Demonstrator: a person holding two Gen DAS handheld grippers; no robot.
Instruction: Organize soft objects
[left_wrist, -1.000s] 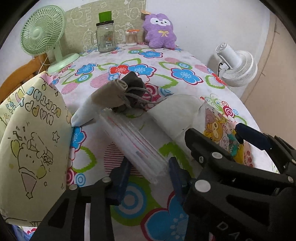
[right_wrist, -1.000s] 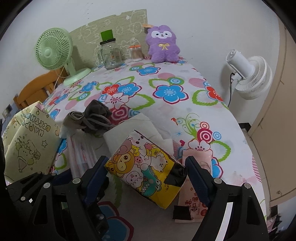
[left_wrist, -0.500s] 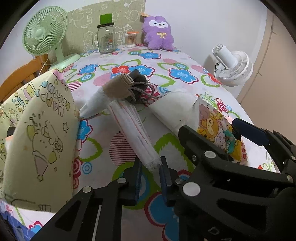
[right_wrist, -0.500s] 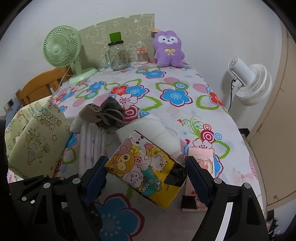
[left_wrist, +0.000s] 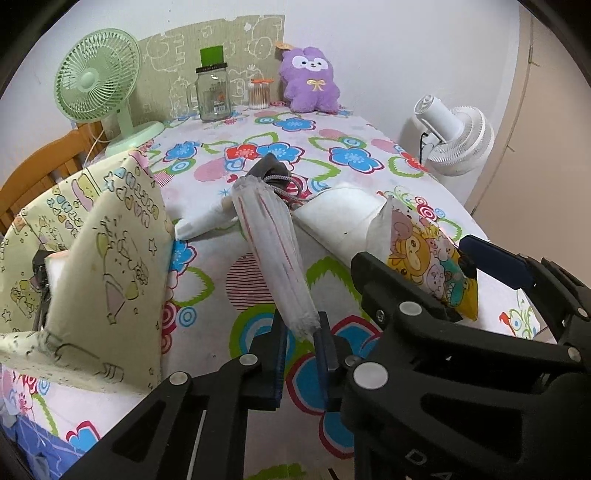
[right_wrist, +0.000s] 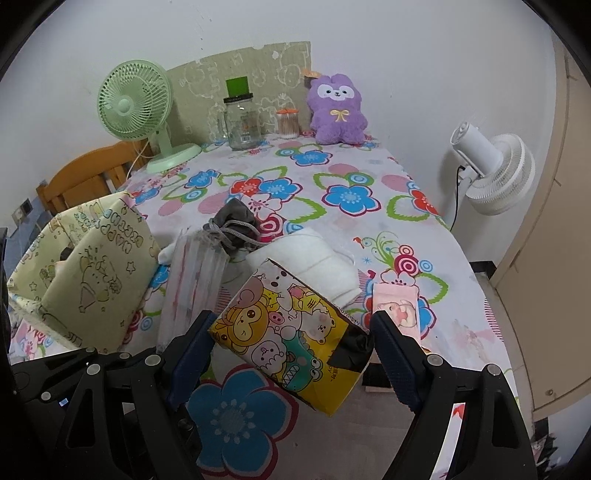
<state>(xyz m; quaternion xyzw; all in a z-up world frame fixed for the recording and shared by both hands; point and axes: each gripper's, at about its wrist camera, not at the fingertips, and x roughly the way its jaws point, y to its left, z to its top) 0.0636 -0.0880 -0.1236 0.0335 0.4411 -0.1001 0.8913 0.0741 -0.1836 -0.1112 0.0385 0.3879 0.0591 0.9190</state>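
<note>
a: what is the left gripper (left_wrist: 300, 334) doing?

b: its jaws have just been closing, and they are now pinching the near end of the clear mask pack (left_wrist: 271, 251), which is slanting up off the flowered tablecloth (left_wrist: 354, 158).

a: and the right gripper (right_wrist: 291, 349)?

b: it is gripping the cartoon tissue pack (right_wrist: 291, 332) across its width, with the jaws standing wide; the pack is sitting tilted between the blue pads.

a: taking the cartoon tissue pack as landmark, where are the other soft things lying?

b: the mask pack is hanging just left of it. the white folded cloth (right_wrist: 317, 269) is lying just behind it, touching its far edge. the grey drawstring pouch (right_wrist: 236, 225) is lying farther behind and to the left, beside the mask pack's far end. a pink packet (right_wrist: 397, 308) is lying just to its right on the cloth.

a: and farther out?

b: the yellow patterned bag (right_wrist: 88, 273) is standing open well to its left. far behind it, by the wall, are standing the purple plush (right_wrist: 338, 110), a glass jar (right_wrist: 242, 120) and a green fan (right_wrist: 135, 101).
</note>
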